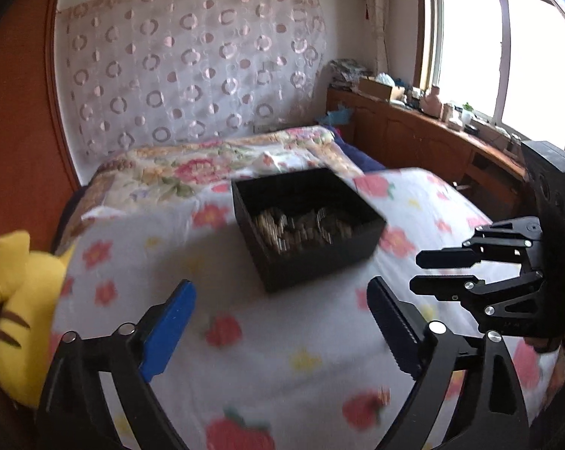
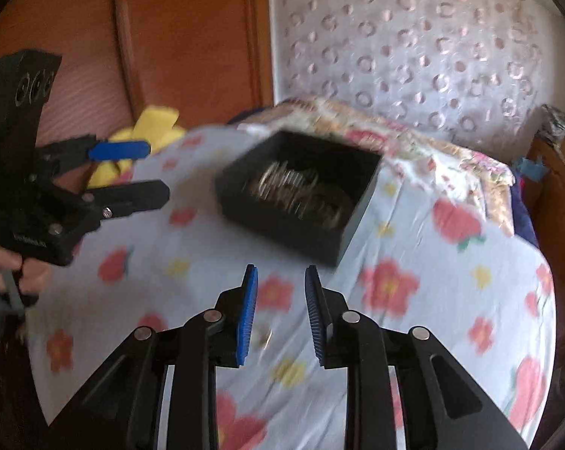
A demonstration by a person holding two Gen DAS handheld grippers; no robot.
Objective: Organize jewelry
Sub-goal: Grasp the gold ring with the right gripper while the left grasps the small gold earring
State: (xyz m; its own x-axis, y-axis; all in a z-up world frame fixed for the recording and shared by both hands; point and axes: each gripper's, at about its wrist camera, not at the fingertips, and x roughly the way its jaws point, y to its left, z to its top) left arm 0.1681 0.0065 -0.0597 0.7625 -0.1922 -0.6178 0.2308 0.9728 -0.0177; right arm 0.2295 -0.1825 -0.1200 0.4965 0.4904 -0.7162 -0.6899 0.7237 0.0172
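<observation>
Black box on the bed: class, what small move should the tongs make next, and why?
Probably lower the right tongs toward the small metallic piece on the floral sheet. It lies loose outside the black box of jewelry, and the tongs are open and empty.

Bare bed point(image 1: 282, 337) sheet lies open from 6 o'clock up to the black box point(image 1: 305, 221) at 12 o'clock. Obstacles: yellow plush toy point(image 1: 16, 300) at 9 o'clock, right hand-held gripper point(image 1: 413, 273) at 3 o'clock.
</observation>
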